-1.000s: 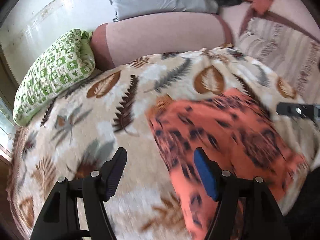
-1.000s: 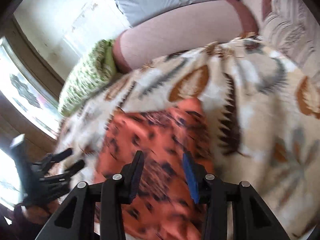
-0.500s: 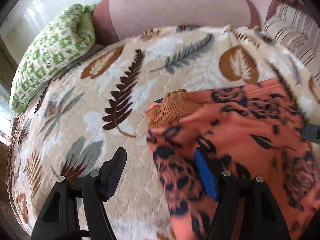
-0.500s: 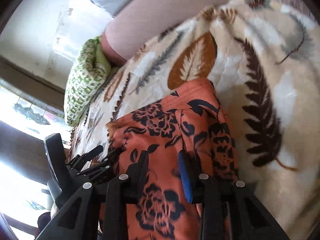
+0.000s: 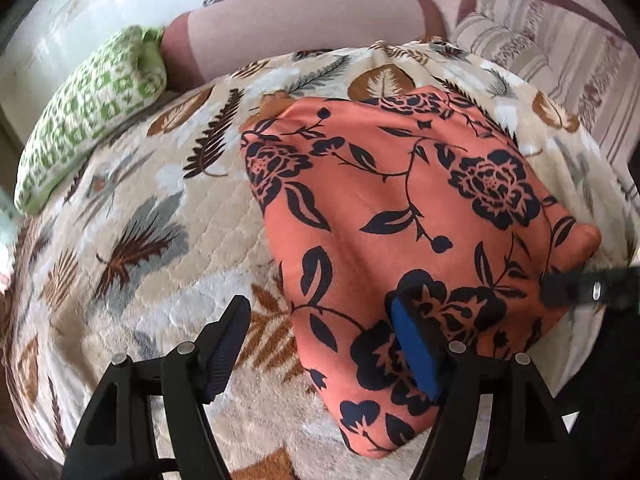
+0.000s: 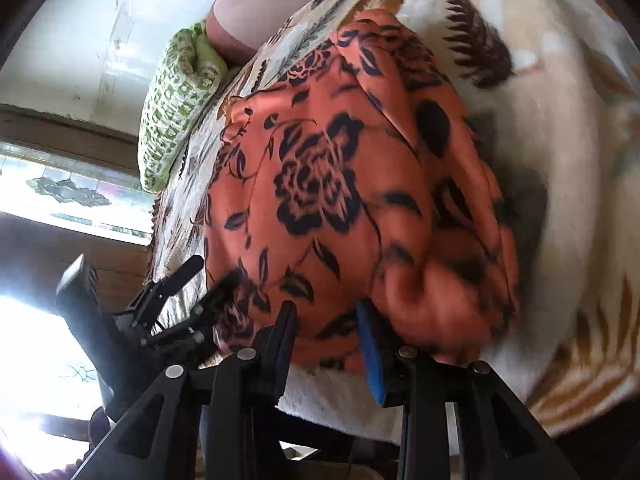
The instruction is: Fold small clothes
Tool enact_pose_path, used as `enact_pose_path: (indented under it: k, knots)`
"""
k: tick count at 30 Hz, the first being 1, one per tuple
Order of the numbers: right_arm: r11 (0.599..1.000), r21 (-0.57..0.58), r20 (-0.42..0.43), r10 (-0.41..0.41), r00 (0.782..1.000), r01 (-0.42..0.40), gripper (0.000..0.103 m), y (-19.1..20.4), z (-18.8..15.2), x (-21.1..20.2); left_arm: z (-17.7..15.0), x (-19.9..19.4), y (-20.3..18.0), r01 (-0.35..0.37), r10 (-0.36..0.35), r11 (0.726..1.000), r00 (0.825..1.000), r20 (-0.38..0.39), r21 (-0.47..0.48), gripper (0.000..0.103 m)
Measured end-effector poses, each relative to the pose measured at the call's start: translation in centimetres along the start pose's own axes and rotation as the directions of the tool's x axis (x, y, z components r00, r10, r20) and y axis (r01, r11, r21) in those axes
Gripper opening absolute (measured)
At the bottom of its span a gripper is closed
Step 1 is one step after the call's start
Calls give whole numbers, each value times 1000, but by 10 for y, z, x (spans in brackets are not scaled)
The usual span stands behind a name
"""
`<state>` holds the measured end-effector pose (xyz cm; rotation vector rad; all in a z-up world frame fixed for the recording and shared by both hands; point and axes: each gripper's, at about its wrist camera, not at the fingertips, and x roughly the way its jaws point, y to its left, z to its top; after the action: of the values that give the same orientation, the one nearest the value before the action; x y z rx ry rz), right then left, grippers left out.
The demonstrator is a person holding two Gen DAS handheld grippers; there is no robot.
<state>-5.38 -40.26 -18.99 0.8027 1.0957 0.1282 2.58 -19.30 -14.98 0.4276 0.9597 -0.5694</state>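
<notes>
- The orange garment [image 5: 404, 216], printed with dark flowers, lies flat on a leaf-patterned blanket [image 5: 132, 216] over a bed.
- In the left wrist view, the left gripper [image 5: 320, 344] has its jaws spread wide. The garment's near edge runs between them; the blue-padded finger [image 5: 412, 348] sits over the cloth, the black finger [image 5: 224, 344] over bare blanket. Neither pad presses the fabric.
- These jaws have just been opening a little further, with only the garment's edge between them.
- In the right wrist view, the right gripper [image 6: 326, 344] has its jaws partway apart, at the garment's near hem. Cloth shows between and just beyond the fingertips, and a bunched fold bulges right of the blue pad [image 6: 370, 352]. Blur makes it impossible to tell whether the pads actually pinch the cloth.
- Over the last second these jaws narrowed, then held about level.
- Left of the right jaws, the other gripper rests at the garment's far side edge.
- Far beyond both sets of jaws, a green-and-white pillow [image 5: 88, 116] lies at the blanket's left far corner, beside a pink bolster [image 5: 304, 28].
- Right of the left jaws, the tip of the other gripper reaches the garment's right corner.
</notes>
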Motion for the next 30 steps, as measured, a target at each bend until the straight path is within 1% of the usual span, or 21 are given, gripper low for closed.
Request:
enact_pose_path:
  k: [2, 5, 7, 9, 11, 13, 14, 16, 18, 21, 28, 30]
  knots:
    - [998, -39, 20, -40, 999, 41, 35, 8, -5, -7, 1, -8, 3, -16, 16, 1000, 1000, 16, -13, 73]
    - [997, -60, 77, -39, 996, 44, 35, 17, -7, -22, 1, -29, 8, -59, 61, 998, 996, 60, -34, 73]
    - [996, -82, 135, -34, 990, 45, 35, 25, -11, -36, -1, -47, 13, -82, 88, 995, 991, 102, -54, 74]
    - [990, -126, 193, -40, 980, 66, 36, 39, -14, -50, 0, -66, 18, -108, 117, 992, 983, 144, -72, 75]
    - [984, -152, 239, -52, 970, 90, 39, 53, -15, -61, 2, -79, 25, -133, 149, 986, 973, 177, -96, 78]
    - [979, -170, 300, -55, 952, 110, 62, 69, -18, -73, 3, -94, 31, -146, 170, 981, 963, 208, -127, 78]
    - [977, -182, 330, -49, 943, 115, 63, 77, -21, -79, 3, -101, 35, -148, 176, 979, 960, 220, -141, 80]
    - [971, -205, 360, -46, 932, 127, 63, 93, -18, -85, 3, -114, 44, -149, 190, 973, 951, 244, -174, 81]
    - [963, -227, 379, -48, 924, 143, 63, 107, -20, -91, 3, -124, 48, -154, 202, 969, 944, 259, -194, 82]
    - [955, -260, 384, -31, 923, 141, 63, 127, -23, -92, 1, -136, 55, -158, 215, 964, 938, 273, -215, 82]
    - [948, -287, 393, -18, 919, 141, 63, 144, -31, -93, -5, -152, 61, -189, 258, 951, 921, 292, -243, 83]
    - [945, -288, 404, -25, 915, 153, 63, 146, -33, -94, -6, -156, 62, -193, 265, 949, 917, 298, -249, 84]
